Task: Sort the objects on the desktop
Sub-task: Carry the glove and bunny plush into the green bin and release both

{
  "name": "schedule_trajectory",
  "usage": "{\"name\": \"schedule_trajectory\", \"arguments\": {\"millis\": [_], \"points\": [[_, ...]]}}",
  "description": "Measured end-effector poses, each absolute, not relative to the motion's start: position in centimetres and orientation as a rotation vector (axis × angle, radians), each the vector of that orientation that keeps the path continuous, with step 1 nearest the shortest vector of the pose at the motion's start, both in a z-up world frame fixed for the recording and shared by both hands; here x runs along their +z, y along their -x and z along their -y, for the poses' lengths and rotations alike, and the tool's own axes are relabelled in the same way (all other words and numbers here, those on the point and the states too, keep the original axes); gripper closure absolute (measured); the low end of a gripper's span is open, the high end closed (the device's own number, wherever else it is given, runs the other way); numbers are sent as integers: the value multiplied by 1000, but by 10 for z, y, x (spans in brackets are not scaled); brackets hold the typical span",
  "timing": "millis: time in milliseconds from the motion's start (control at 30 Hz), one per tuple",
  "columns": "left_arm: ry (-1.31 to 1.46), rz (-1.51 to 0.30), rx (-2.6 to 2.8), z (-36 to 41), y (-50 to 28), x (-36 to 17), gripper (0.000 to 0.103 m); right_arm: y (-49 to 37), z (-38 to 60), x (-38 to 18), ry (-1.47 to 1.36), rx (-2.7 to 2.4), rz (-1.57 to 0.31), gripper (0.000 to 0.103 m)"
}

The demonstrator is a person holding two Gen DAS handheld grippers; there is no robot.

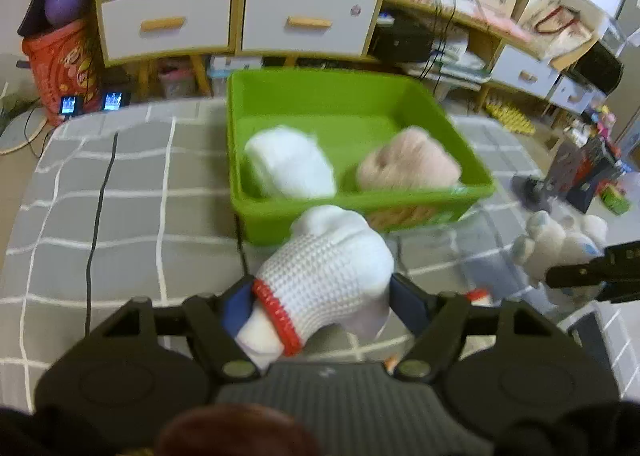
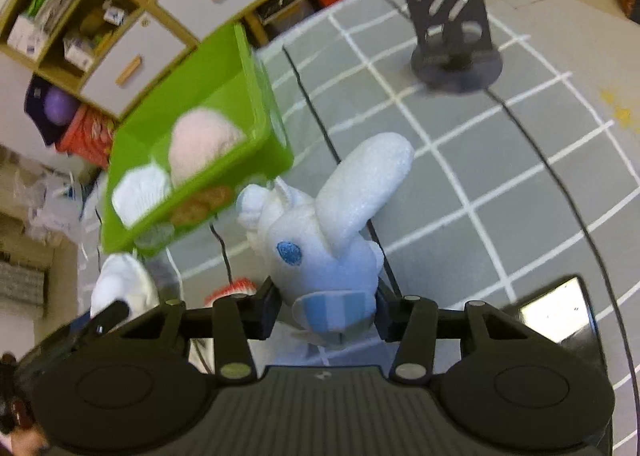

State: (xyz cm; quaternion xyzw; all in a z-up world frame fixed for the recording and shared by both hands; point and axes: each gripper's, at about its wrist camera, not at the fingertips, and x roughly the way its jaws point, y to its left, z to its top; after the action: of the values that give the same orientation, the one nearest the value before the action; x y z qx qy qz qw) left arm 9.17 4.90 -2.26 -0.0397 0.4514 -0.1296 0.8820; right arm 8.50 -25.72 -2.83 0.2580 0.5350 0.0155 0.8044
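We judge the sorting to be partly done. The bright green rectangular plastic bin [image 1: 352,95] on the grey cloth with white grid lines [image 1: 120,195] already holds two soft things: a white knitted bundle [image 1: 290,163] at its left and a pale pink ball of yarn [image 1: 408,163] at its right. Two more items are in hand and not yet in the bin.

Our left gripper [image 1: 324,296] is clamped on a white knitted work glove with a red cuff [image 1: 332,268], the blue pads pressing it from both sides. The glove sits just in front of the bin's near wall. Its long axis runs from the red cuff, low and toward the camera at the left, up and away to the fingertip end, which points at the bin.

Our right gripper [image 2: 326,310] is squeezed tight on a pale blue and white plush rabbit toy [image 2: 320,240], gripped low on the body by its striped patch. The plush is beside the bin's near corner, above the cloth. Its long ear points up and to the right in the right wrist view, away from the bin.

What is left, as we read it, is carrying both into the bin. A dark slotted stand [image 2: 448,15] stands well apart.
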Motion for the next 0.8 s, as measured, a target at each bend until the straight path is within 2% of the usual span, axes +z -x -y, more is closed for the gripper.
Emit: {"name": "schedule_trajectory", "arguments": {"millis": [533, 800], "points": [[162, -823, -218, -49, -120, 24, 31, -122, 224, 4, -617, 75, -1026, 55], [184, -799, -149, -53, -149, 22, 31, -147, 216, 16, -639, 62, -943, 55]]}}
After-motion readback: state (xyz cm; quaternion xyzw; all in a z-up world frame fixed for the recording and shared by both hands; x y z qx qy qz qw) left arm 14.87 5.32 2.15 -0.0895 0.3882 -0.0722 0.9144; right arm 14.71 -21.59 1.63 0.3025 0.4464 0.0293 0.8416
